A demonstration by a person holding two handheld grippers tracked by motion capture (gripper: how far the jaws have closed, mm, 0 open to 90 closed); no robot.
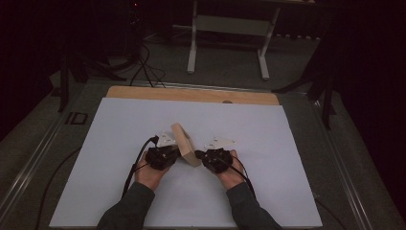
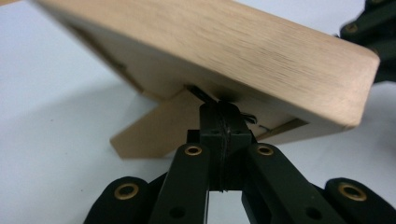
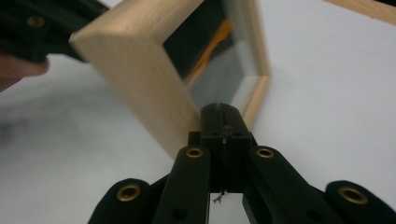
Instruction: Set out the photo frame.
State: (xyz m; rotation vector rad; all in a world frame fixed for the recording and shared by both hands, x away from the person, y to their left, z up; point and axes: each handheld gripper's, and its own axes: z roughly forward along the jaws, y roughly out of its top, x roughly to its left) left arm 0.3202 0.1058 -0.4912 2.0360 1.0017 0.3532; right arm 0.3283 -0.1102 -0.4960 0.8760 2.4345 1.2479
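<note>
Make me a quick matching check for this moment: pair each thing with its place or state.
Things:
1. wooden picture frame
2. left hand-held gripper
3. right hand-held gripper
4. white sheet

Places or states:
A. jaws together, at the frame's glazed front
B. tilted, between the two grippers
C. spread over the table
D. jaws together, at the frame's back by its stand

Pairs: 1-B, 2-D, 3-A, 4-C

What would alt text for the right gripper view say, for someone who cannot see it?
A wooden picture frame stands tilted on a white table, its glass front facing right. Just before it, the right gripper has its two black jaws pressed together at the frame's lower corner.
</note>
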